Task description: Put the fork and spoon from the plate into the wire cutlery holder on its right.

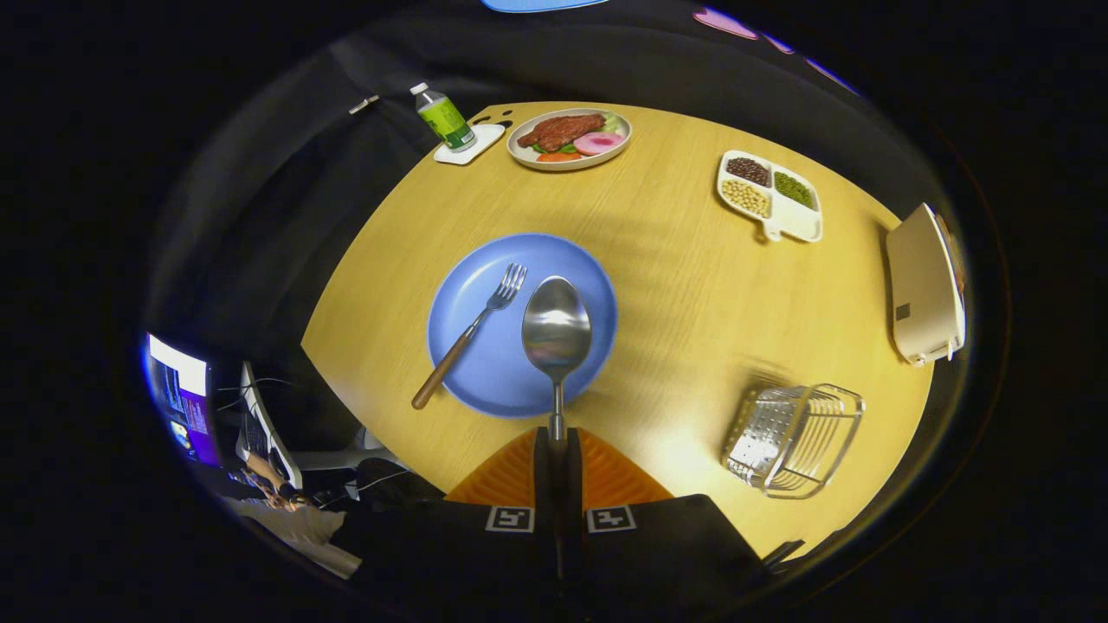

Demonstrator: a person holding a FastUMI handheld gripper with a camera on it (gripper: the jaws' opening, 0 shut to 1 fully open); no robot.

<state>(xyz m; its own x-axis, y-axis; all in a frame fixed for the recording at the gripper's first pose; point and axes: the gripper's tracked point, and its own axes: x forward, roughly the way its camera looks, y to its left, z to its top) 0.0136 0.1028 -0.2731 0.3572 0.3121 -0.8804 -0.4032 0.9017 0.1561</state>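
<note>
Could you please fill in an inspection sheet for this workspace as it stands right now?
Surface: wooden table, bare between the items.
Job's things: spoon clamped by its handle between the fingers, bowl pointing ahead over the blue plate; fork lying on the plate, its wooden handle sticking out past the rim; wire cutlery holder empty, on the table to the plate's right.
Clutter: bottle on a white coaster; food plate; divided dish of beans; cream appliance at the table's far right edge.
Grippers: gripper shut on the spoon.
Cables: some wires off the table, near a screen.
Surroundings: black cloth booth wall; a person's hand beside the screen.
</note>
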